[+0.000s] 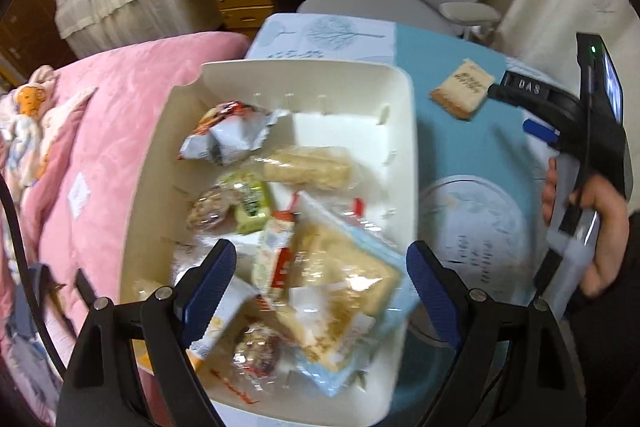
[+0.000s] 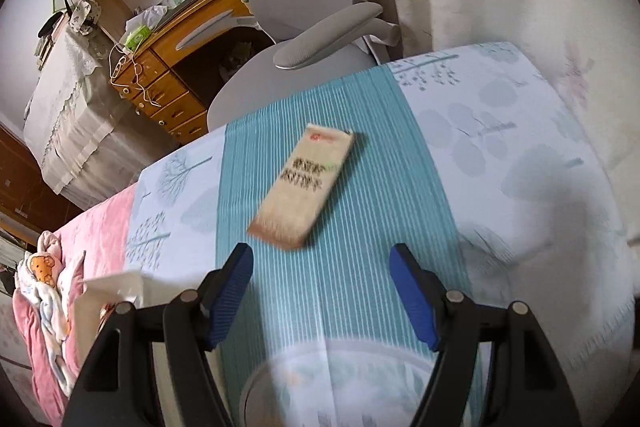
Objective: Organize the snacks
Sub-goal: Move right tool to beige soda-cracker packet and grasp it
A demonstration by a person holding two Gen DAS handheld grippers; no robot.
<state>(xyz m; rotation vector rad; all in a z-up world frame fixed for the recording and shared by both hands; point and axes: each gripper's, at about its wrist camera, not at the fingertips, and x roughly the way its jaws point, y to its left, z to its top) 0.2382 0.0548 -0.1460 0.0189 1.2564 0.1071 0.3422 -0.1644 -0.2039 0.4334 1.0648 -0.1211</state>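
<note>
Snacks fill a white bin (image 1: pixel 400 147) that sits on a patterned cloth (image 2: pixel 360 287) beside a pink blanket (image 1: pixel 120 99). Inside the bin lie a silver and red crinkled packet (image 1: pixel 224 135), a clear-wrapped pale biscuit bar (image 1: pixel 308 167), a small green-labelled packet (image 1: pixel 252 203), a red and white stick pack (image 1: pixel 276 255) and a large flat pack of wafers with a light blue edge (image 1: pixel 352 275); their printing is too blurred to read.

The left gripper (image 1: pixel 320 279) hangs over the bin with its blue pads spread wide, one over the left part of the heap, the other near the bin's right wall, and nothing pinched between them.

One snack lies apart from the rest: a tan packet (image 2: pixel 304 187) flat on the teal striped band of the cloth, well away from the bin. It carries a small red mark at its far end and two rows of dark characters across its middle, which cannot be made out. In the left wrist view the same packet (image 1: pixel 462 93) shows just beyond the tips of the other tool.

The right gripper (image 2: pixel 322 279) points down at the cloth just short of that packet, its jaws standing apart and empty. From the left view a hand (image 1: pixel 592 227) holds its handle, and the letters "DAS" (image 1: pixel 528 85) show in white on its black body.

A wooden desk (image 2: pixel 168 99) and a grey chair (image 2: pixel 328 31) stand beyond the cloth.
</note>
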